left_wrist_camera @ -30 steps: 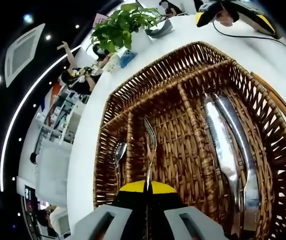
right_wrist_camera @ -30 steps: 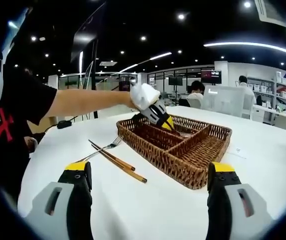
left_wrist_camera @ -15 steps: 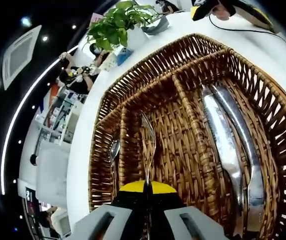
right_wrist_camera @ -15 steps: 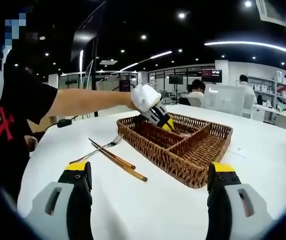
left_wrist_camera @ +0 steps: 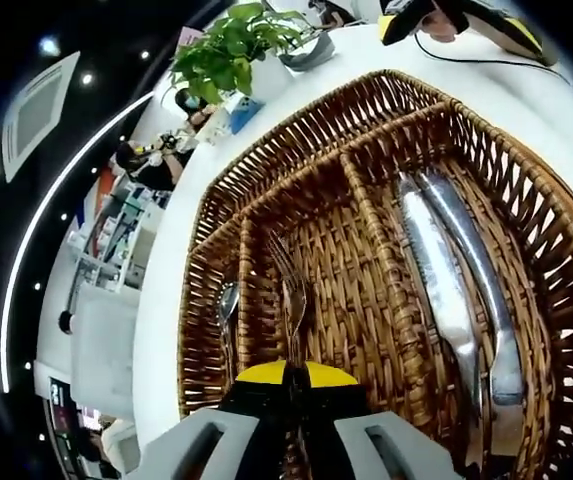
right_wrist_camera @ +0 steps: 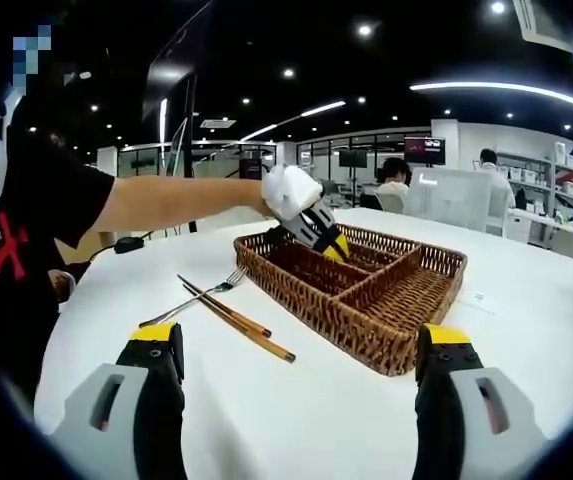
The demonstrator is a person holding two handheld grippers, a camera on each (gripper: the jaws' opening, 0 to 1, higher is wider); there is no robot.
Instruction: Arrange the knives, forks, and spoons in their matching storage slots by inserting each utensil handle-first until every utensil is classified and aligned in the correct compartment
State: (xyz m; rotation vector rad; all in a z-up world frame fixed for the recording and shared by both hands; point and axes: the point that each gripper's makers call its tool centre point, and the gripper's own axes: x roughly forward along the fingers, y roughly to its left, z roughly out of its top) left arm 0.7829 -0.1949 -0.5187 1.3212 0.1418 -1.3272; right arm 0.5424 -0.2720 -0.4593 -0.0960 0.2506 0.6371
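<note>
My left gripper (left_wrist_camera: 291, 378) is shut on a silver fork (left_wrist_camera: 290, 290) that points into the middle slot of the wicker basket (left_wrist_camera: 216, 225), tines away from me. Two knives (left_wrist_camera: 444, 290) lie in the wide slot to the right. A spoon (left_wrist_camera: 228, 302) rests in the narrow slot to the left. In the right gripper view a gloved hand holds the left gripper (right_wrist_camera: 318, 230) over the basket (right_wrist_camera: 306, 297). A second fork (right_wrist_camera: 198, 301) lies on the white table beside it. My right gripper (right_wrist_camera: 301, 342) hovers open above the table with nothing between its fingers.
A pair of wooden chopsticks (right_wrist_camera: 238, 321) lies on the round white table (right_wrist_camera: 316, 425) just left of the basket. A potted plant (left_wrist_camera: 234, 45) and a black cable (left_wrist_camera: 496, 62) sit past the basket's far end. People and desks fill the room behind.
The fork in my left gripper has turned and dropped lower into the middle slot, its tines now showing face-on. My right gripper has held still.
</note>
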